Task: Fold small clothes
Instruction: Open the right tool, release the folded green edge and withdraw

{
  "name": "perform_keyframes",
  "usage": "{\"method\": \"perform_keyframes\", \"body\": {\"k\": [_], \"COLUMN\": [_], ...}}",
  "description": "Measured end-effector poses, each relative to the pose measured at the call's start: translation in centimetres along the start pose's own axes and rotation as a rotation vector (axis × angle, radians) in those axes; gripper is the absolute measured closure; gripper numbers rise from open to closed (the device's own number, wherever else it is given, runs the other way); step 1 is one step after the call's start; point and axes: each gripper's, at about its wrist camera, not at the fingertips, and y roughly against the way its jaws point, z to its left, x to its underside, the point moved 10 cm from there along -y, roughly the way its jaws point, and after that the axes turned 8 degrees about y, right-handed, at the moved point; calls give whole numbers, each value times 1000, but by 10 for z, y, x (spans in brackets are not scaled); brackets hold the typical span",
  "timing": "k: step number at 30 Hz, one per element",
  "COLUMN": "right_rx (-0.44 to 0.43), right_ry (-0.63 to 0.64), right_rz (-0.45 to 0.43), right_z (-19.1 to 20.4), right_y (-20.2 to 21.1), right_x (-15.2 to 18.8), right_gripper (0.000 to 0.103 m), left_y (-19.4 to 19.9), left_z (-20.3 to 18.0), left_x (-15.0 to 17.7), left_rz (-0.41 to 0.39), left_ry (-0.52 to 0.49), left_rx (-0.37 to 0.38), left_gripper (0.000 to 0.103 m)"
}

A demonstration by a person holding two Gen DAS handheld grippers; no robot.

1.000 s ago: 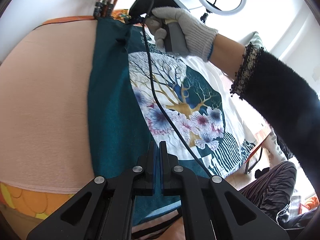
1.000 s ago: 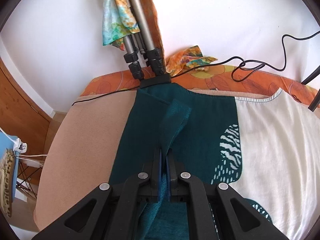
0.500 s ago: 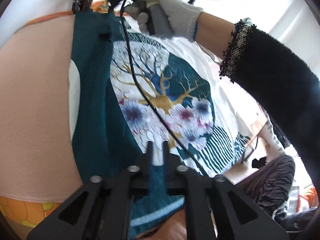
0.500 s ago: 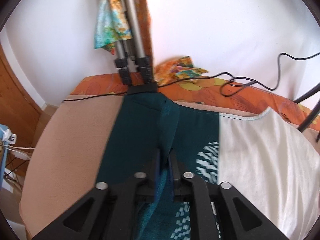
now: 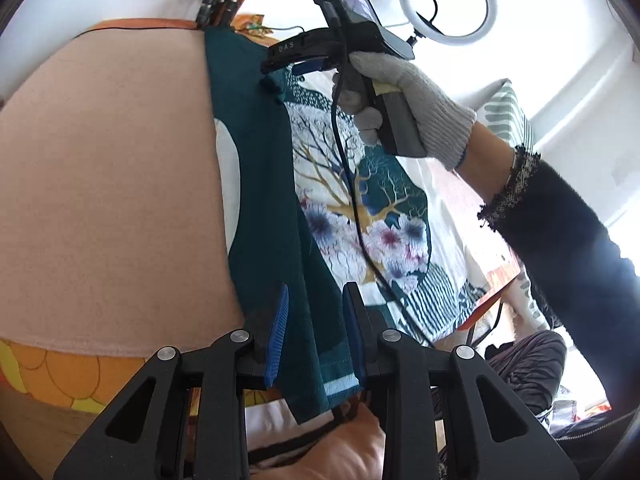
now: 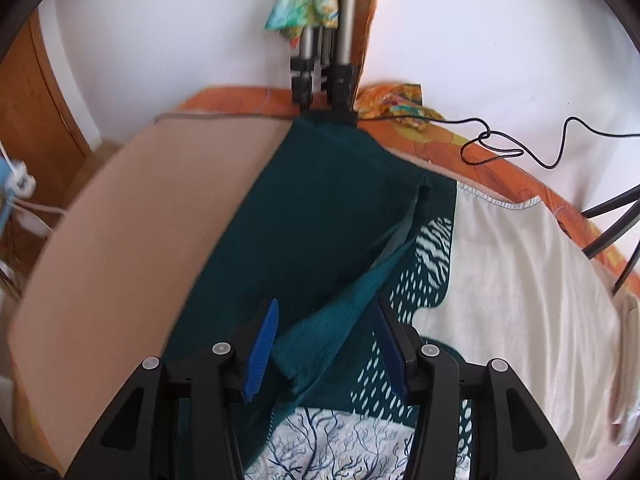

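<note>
From the left wrist, I see my left hand-held gripper point(image 5: 314, 330) spread wide, the teal garment point(image 5: 272, 216) lying flat between and ahead of its fingers. From the right wrist, my right hand-held gripper point(image 6: 326, 354) is also wide, a loose teal flap point(image 6: 340, 316) slumped between its fingers.

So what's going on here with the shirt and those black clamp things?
A person is folding a small printed T-shirt on a peach-covered bed, using a handheld gripper in each hand instead of bare hands. One dark green side has been folded over the tree print. Both the left gripper and the right gripper have their fingers spread open, with green fabric lying loose between them, so neither is pinching the shirt at this moment.
</note>
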Motion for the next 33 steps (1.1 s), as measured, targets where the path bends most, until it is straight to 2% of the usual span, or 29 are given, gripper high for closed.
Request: {"method": "perform_keyframes", "body": {"k": [1, 3, 5, 8, 10, 14, 16, 20, 25, 29, 33], "right_rx": [-5, 4, -9, -28, -47, -81, -140, -251, -364, -469, -513], "right_ry": [-7, -36, -73, -133, -164, -188, -192, -162, -89, -57, -34], "right_rz": [9, 24, 26, 33, 41, 29, 15, -1, -1, 25, 44], "right_z": [0, -5, -11, -21, -23, -23, -16, 10, 60, 103, 135], "right_y": [-1, -3, -3, -4, -5, 6, 22, 64, 109, 129, 135], "right_x": [3, 9, 11, 15, 18, 26, 37, 75, 144, 196, 231], "right_gripper": [51, 48, 48, 48, 48, 48, 48, 48, 54, 61, 62], "left_y": [-3, -7, -9, -8, -8, 1, 5, 19, 36, 39, 37], "left_z": [0, 3, 7, 10, 14, 25, 35, 50, 58, 59, 57], "left_x": [3, 10, 15, 19, 20, 12, 9, 3, -13, -23, -27], "left_rz": [10, 7, 9, 5, -3, -40, -54, -95, -165, -180, -180], "left_ry": [-21, -76, -110, -129, -147, -96, -71, -6, 13, 19, 11], "left_rx": [-18, -111, -160, -163, -193, -184, -198, -198, -215, -216, -218], "left_gripper": [74, 49, 49, 49, 49, 51, 52, 52, 52, 52, 52]}}
